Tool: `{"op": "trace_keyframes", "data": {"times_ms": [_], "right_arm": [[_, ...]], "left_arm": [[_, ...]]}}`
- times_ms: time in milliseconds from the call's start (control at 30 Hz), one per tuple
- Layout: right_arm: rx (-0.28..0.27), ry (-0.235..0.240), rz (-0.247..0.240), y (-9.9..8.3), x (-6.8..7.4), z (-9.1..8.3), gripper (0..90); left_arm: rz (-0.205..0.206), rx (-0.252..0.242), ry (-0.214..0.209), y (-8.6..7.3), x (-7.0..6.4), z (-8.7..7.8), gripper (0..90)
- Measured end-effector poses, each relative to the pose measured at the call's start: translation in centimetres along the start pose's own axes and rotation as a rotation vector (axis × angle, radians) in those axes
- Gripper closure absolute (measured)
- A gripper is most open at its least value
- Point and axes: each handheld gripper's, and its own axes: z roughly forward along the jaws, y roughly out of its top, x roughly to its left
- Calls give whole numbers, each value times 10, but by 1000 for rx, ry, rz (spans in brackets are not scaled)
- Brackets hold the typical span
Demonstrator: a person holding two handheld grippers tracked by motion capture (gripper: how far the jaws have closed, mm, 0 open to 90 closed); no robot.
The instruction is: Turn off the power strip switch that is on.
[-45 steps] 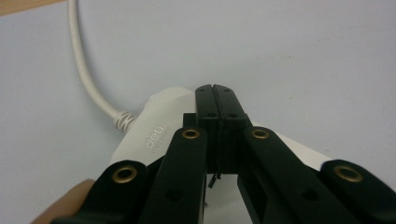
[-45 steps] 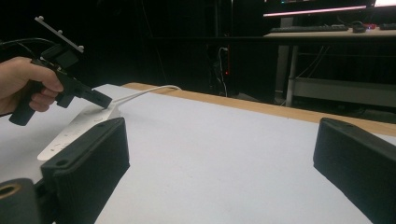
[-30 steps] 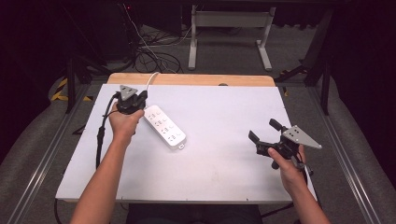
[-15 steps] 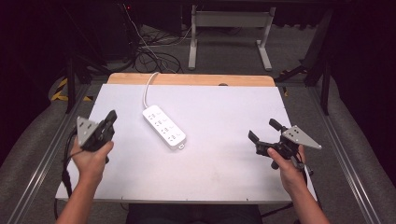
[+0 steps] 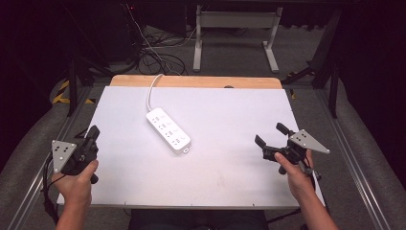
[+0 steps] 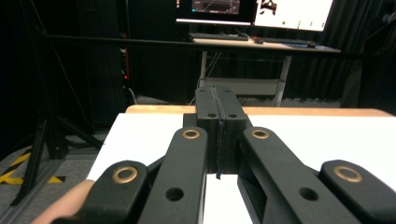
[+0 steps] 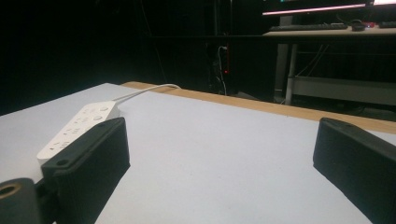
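Power strip (image 5: 168, 130) lies mid-table, a bit left of centre, cord (image 5: 151, 89) running off the far edge. Left gripper (image 5: 91, 135) sits at the near-left corner, jaws clenched on nothing, well apart from the strip. Right gripper (image 5: 269, 135) hovers near-right w/ jaws spread wide, pointed toward the strip. Looks like a pause btwn steps; next move prob. needs the right one to reach left and close on the strip's near end.

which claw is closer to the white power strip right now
Left, though not by much. The left claw sits at the table's left edge, apart from the power strip; the right claw hovers farther off, near the right edge.
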Motion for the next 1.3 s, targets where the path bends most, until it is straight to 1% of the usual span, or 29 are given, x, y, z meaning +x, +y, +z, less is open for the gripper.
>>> {"op": "trace_keyframes", "data": {"times_ms": [167, 300, 333, 433, 500, 533, 567, 600, 633, 667, 700, 733, 767, 800, 900, 933, 1000, 1100, 1200, 1300], "right_arm": [[-2, -17, 10, -1, -3, -2, 41], [-2, -19, 15, -1, -3, -3, 41], [-3, -20, 17, -1, -3, -3, 41], [0, -20, 17, -1, -2, -1, 41], [1, -16, 11, -1, -2, 1, 41], [1, -16, 11, -1, -2, 1, 41], [1, -16, 9, -1, -2, 1, 41], [0, -15, 9, -1, -2, 1, 41], [0, -15, 11, 0, -2, 2, 41], [-2, -15, 11, 0, -3, 1, 41], [-4, -14, 11, 0, -3, 1, 41], [-5, -14, 12, 0, -3, 1, 41], [-5, -14, 12, 0, -3, 1, 41], [-4, -14, 12, 0, -3, 1, 41], [-4, -14, 10, 1, -3, 1, 41], [-6, -13, 8, 1, -3, 1, 41], [-6, -13, 7, 1, -2, 1, 41], [-9, -16, 6, 2, -2, 1, 41], [-11, -16, 8, 2, -2, 0, 41], [-10, -16, 9, 2, -2, 0, 40]], "left_arm": [[7, 7, -3, -2, 0, 2, 900], [12, 15, -11, -3, -2, 3, 900], [20, 16, -10, -3, -2, 4, 900], [26, 30, -15, -4, -3, 5, 900], [31, 36, -26, -6, -3, 8, 850], [37, 40, -32, -6, -3, 9, 850], [31, 44, -38, -7, -2, 11, 816], [29, 50, -39, -8, -2, 13, 680], [27, 55, -28, -10, -3, 16, 578], [14, 68, -14, -11, -4, 19, 469], [5, 89, -8, -12, -4, 22, 377], [6, 102, -6, -13, -4, 24, 328], [12, 101, -7, -14, -5, 26, 328], [27, 103, -20, -15, -5, 27, 272], [57, 92, -63, -16, -7, 28, 230], [63, 88, -64, -16, -7, 28, 207], [66, 84, -70, -16, -9, 28, 162], [62, 81, -64, -17, -9, 28, 87], [57, 79, -65, -16, -8, 29, 53], [57, 79, -71, -16, -8, 29, 38]]}}
